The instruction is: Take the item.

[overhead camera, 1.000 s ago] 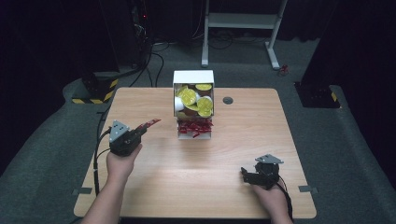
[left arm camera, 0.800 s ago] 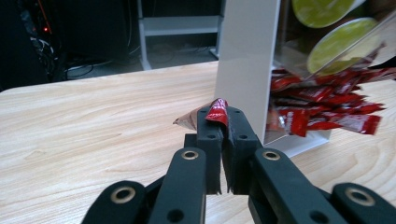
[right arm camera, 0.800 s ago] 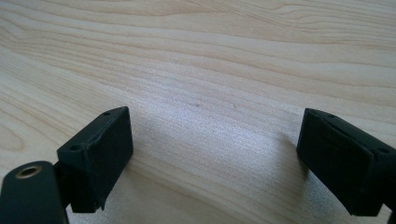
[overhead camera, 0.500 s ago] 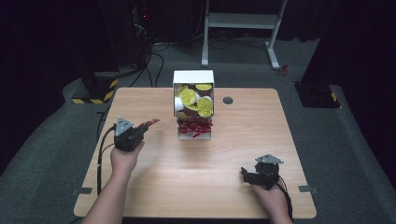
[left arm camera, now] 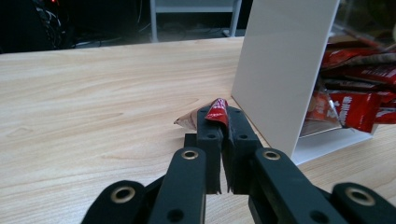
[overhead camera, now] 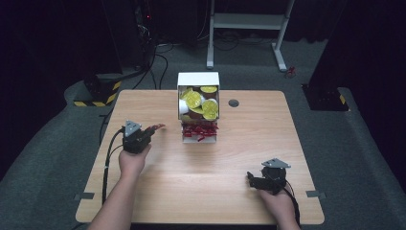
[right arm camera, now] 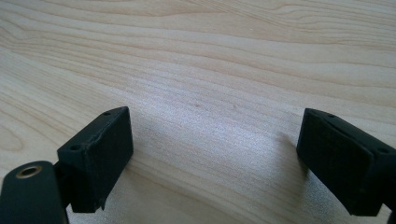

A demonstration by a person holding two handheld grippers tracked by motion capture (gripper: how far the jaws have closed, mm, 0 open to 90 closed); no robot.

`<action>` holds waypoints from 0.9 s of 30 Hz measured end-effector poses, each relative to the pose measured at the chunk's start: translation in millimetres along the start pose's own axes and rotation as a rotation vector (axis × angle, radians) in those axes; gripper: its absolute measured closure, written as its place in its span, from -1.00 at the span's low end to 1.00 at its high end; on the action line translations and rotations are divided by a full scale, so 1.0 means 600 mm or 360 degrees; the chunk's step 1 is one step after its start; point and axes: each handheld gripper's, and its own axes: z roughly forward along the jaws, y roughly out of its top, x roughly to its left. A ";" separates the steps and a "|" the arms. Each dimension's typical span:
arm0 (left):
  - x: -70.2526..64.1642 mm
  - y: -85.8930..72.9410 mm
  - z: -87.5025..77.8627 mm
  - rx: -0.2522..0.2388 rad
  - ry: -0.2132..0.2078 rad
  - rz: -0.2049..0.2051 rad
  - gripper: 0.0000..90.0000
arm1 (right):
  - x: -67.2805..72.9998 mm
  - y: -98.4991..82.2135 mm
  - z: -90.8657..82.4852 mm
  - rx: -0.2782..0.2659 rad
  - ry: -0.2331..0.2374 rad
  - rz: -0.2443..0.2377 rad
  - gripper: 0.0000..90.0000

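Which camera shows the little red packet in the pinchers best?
The left gripper view: the red packet sits close up, pinched between the left gripper's shut jaws. The high view shows it as a small red strip sticking out.

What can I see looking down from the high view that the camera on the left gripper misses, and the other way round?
The high view alone takes in the yellow-lidded cups in the top of the white dispenser, the right gripper and both forearms. The left gripper view alone makes plain that the black jaws are shut on a red sachet, and shows print on the stacked red sachets. Both share the wooden table, the dispenser and the left gripper.
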 end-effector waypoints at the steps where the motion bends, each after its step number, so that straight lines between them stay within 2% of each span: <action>1: 0.001 -0.001 0.002 0.0005 0.0005 0.0004 0.92 | 0.000 0.000 0.000 0.0000 0.0000 0.0000 -0.77; 7: 0.005 -0.014 0.014 0.0052 0.0002 -0.0024 0.91 | 0.000 0.000 0.000 -0.0001 0.0000 -0.0003 -0.77; 14: 0.003 -0.024 0.020 0.0101 0.0015 -0.0030 0.88 | 0.000 0.000 0.000 -0.0001 0.0000 -0.0002 -0.77; 18: 0.000 -0.034 0.026 0.0145 0.0024 -0.0009 0.86 | 0.000 0.000 0.000 -0.0001 0.0000 -0.0002 -0.77; 27: 0.001 -0.053 0.037 0.0219 0.0035 -0.0038 0.81 | 0.000 0.000 0.000 -0.0001 -0.0001 -0.0001 -0.77</action>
